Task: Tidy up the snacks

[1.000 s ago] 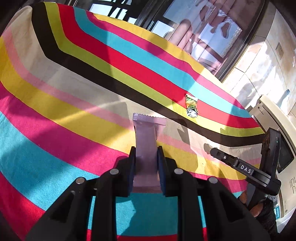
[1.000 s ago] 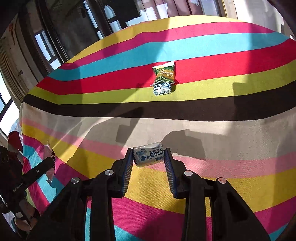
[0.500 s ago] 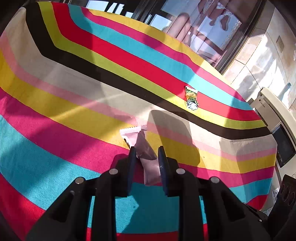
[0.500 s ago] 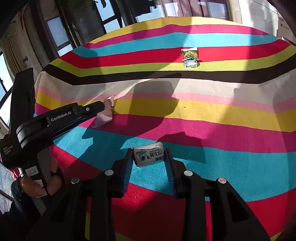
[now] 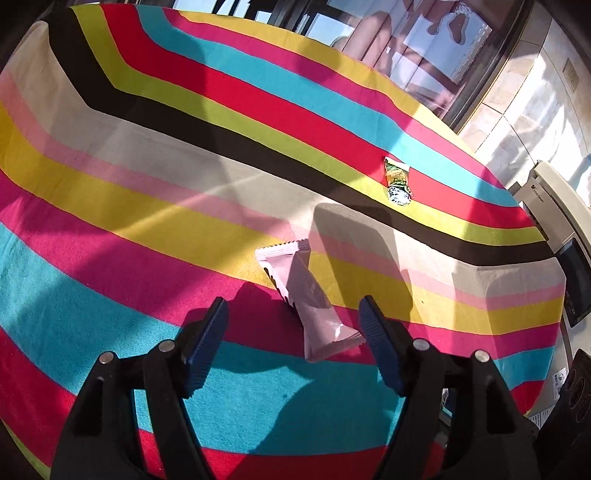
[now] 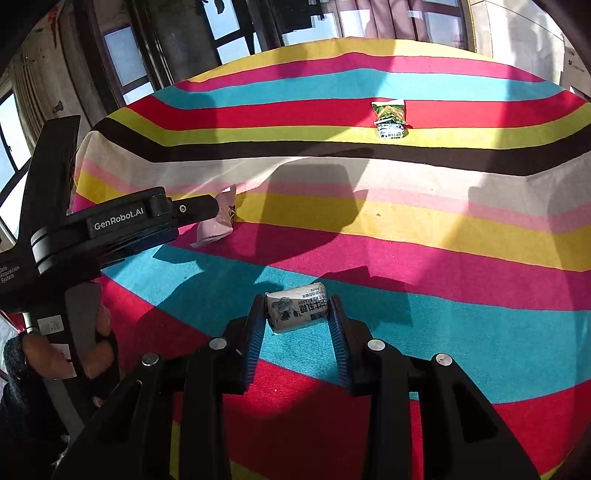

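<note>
Pink foil was the thing to watch: the pale pink snack bar [image 5: 308, 299] lay flat on the striped tablecloth [image 5: 147, 206], slanting across the yellow and magenta bands, and the left gripper [image 5: 293, 319] had its jaws opening around it, the blue ribbed pads [image 5: 207, 343] standing well clear on either side with the wrapper's near end lying between them, nothing pressing on it. From the right wrist view that same gripper came in from the left edge, black, with white lettering on its side, a gloved hand [image 6: 62, 354] wrapped around its handle, and the pink bar poked out just past its tip. Over on the other side, the right gripper [image 6: 297, 308] was clamped tight on a small white milk candy [image 6: 297, 306], pads squeezing both ends of the little roll, held just above the turquoise stripe. Far across the cloth, well apart from both grippers, a green snack packet [image 5: 397, 181] sat where the red stripe met the lime one, its white printed end toward the lime band. Sunlight cut hard across the table and dark shadows fell over the cream, pink and yellow bands in the middle. Behind the table stood dark-framed windows [image 6: 229, 33], and at the far right of the left wrist view a beige appliance [image 5: 554, 210] stood just off the table's edge.
</note>
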Motion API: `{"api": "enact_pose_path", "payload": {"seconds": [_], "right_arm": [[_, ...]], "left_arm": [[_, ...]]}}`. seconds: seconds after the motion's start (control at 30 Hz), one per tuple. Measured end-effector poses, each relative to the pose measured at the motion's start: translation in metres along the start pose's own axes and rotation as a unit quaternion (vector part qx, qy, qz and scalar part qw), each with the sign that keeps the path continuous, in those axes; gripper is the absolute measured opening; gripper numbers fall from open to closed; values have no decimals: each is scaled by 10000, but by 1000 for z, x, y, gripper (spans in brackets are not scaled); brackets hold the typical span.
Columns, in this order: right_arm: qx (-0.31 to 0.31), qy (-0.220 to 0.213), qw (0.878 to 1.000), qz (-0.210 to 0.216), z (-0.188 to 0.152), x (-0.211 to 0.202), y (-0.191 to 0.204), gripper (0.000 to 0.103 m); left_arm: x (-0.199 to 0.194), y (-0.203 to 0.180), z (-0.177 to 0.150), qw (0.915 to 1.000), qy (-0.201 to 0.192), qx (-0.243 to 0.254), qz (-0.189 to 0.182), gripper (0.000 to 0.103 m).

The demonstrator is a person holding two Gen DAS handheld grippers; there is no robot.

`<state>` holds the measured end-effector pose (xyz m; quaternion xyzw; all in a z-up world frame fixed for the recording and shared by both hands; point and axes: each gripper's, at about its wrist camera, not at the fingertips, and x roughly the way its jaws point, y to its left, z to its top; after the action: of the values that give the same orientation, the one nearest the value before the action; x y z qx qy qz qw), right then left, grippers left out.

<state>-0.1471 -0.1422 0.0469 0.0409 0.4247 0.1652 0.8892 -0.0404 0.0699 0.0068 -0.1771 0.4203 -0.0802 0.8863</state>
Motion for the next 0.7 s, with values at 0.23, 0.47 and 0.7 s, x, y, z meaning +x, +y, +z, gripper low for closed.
{"api": "enact_pose_path", "payload": {"seconds": [0.23,0.47,0.7], "right_arm": [[-91,-72,9999,44,-2,-4,2,35],[-173,-171,9997,87,-2,-8,3,35],[-224,-134,9997,7,-1,-5,3,35]], "left_arm": [[21,-27,6,9977,260,419,471,20],[-50,1,-27,9987,-147,467,167,19],[-155,44,-61,9968,-548,549,182,19]]}}
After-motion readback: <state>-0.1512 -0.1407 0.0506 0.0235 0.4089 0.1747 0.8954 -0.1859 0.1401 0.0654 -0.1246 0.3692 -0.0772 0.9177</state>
